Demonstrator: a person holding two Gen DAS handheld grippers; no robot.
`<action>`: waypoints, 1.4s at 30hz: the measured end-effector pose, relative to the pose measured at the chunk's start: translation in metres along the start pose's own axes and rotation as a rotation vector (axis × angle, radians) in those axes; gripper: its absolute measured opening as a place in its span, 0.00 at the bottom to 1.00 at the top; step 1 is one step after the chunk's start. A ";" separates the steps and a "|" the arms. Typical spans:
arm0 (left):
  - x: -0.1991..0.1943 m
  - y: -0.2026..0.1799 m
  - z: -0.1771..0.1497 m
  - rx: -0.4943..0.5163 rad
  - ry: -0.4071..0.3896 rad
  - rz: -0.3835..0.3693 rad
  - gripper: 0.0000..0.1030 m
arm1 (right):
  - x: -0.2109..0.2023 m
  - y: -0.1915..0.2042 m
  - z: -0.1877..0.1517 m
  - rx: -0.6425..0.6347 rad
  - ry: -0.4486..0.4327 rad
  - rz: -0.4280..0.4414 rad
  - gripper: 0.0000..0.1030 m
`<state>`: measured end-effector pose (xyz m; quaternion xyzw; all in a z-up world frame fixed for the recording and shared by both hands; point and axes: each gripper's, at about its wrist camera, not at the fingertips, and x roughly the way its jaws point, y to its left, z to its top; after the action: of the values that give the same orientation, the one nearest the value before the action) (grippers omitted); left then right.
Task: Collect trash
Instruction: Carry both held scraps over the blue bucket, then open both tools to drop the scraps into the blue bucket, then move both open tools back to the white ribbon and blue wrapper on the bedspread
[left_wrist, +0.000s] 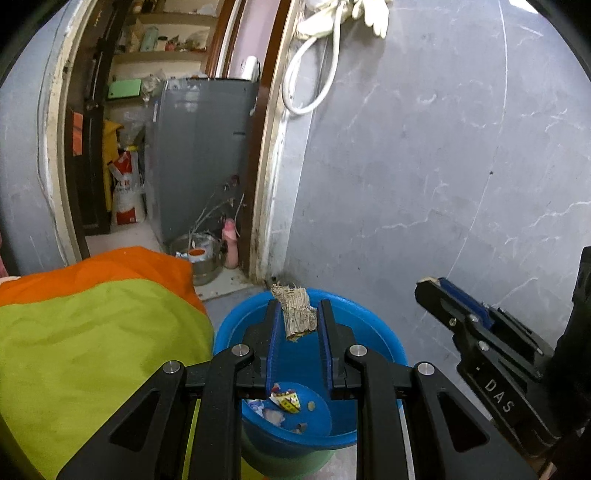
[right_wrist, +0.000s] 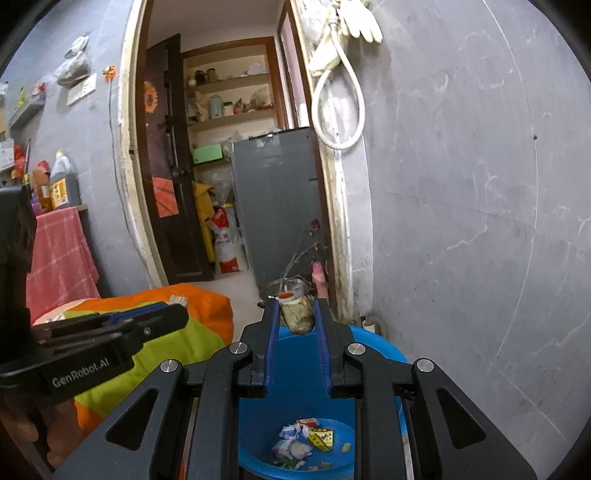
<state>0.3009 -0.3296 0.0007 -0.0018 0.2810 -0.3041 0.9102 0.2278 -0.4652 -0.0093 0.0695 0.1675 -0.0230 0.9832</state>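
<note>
The left gripper (left_wrist: 298, 314) pinches a torn scrap of cardboard (left_wrist: 296, 312) above the blue basin (left_wrist: 384, 339). The right gripper (right_wrist: 295, 314) clamps a crumpled brownish wrapper (right_wrist: 297, 314) over the same basin, where paper scraps (right_wrist: 306, 439) lie on its bottom.

Left gripper (left_wrist: 297, 314) angled downward, jaws nearly closed and clamping, right gripper (right_wrist: 295, 314) alongside, likewise narrow and gripping

Both my wrist cameras look forward and down along my fingers from close above the blue basin (left_wrist: 373, 328), my left one set left of my right, sharing the basin, the orange-green cloth (right_wrist: 207, 328), the far doorway (right_wrist: 229, 155) and grey wall (left_wrist: 443, 166).
</note>
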 end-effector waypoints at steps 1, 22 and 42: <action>0.004 -0.001 -0.001 0.000 0.012 0.004 0.16 | 0.002 -0.002 0.000 0.006 0.004 -0.001 0.17; 0.038 0.014 0.002 -0.096 0.109 0.013 0.30 | 0.021 -0.026 0.005 0.091 0.040 -0.022 0.32; -0.021 0.058 0.003 -0.180 -0.061 0.158 0.95 | -0.012 -0.034 0.013 0.124 -0.087 -0.091 1.00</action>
<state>0.3203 -0.2706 0.0036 -0.0707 0.2787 -0.2046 0.9357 0.2183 -0.5005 0.0021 0.1213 0.1258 -0.0808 0.9813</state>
